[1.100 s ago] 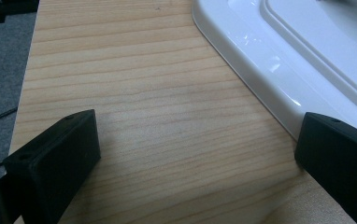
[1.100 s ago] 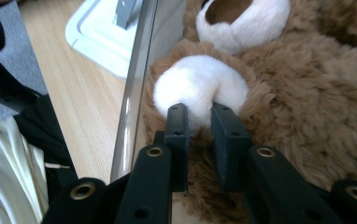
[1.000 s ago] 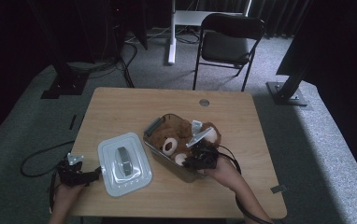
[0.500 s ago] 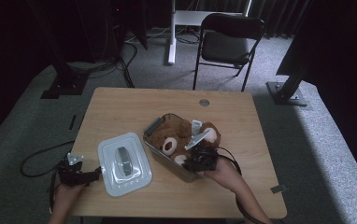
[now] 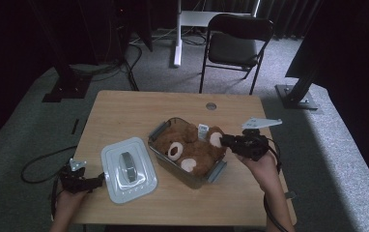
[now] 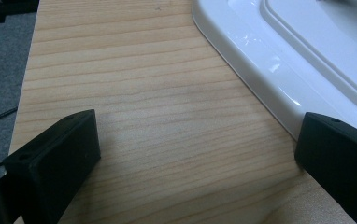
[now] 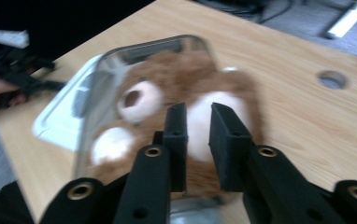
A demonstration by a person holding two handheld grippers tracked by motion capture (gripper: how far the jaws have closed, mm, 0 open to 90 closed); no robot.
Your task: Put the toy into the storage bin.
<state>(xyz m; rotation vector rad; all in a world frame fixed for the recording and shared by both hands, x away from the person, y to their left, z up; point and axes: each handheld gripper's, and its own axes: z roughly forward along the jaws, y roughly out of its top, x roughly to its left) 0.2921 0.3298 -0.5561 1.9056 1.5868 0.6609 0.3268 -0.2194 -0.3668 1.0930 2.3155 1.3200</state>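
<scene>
The bear (image 5: 192,150) is seen packed in the metal box (image 5: 159,129) at mid-table, its long axis along the box's diagonal, soles facing up. The right hand-held gripper (image 5: 223,140) hovers at the bear's far-right end, jaws a narrow gap apart, just opened a little, nothing held. The left hand-held gripper (image 5: 97,181) rests wide open and empty beside the lid (image 5: 127,169). A risk is judged: plush bulging above the rim could be pinched or keep the lid from seating.
</scene>
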